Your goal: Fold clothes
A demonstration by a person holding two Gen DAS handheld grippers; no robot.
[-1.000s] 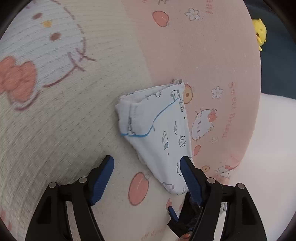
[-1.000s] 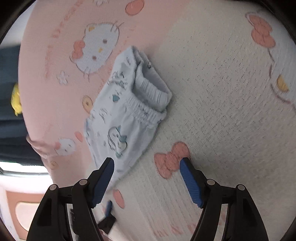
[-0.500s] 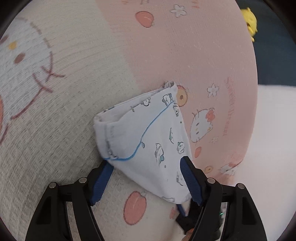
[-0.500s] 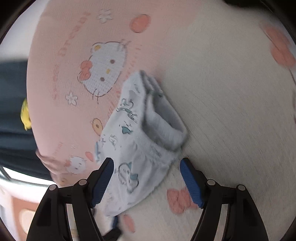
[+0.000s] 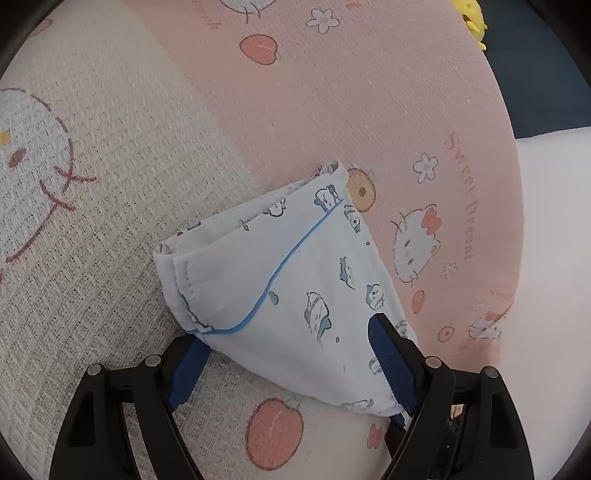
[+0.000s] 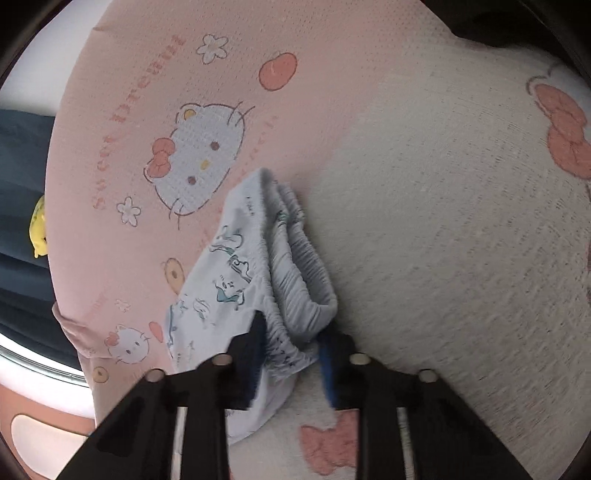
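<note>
A small white garment [image 5: 280,266] with cartoon prints and blue piping lies folded on a pink and cream cartoon-cat blanket [image 5: 332,92]. My left gripper [image 5: 288,332] straddles its near corner with the jaws opening wide. One blue finger [image 5: 186,369] is tucked under the cloth's edge and the other rests on top. In the right wrist view the same garment [image 6: 236,266] shows its gathered elastic waistband. My right gripper [image 6: 291,330] is closing on that waistband, with the bunched fabric filling the narrow gap between its fingers.
The blanket [image 6: 424,221] ends at a curved edge. Beyond it lie a white surface [image 5: 554,258], a dark blue surface [image 6: 18,166] and a small yellow toy [image 5: 471,18], also seen as a yellow toy [image 6: 38,229] at the left.
The left gripper slid forward until the garment's corner lay between its fingers. The right gripper came up to the waistband and its wide jaws closed onto it.
</note>
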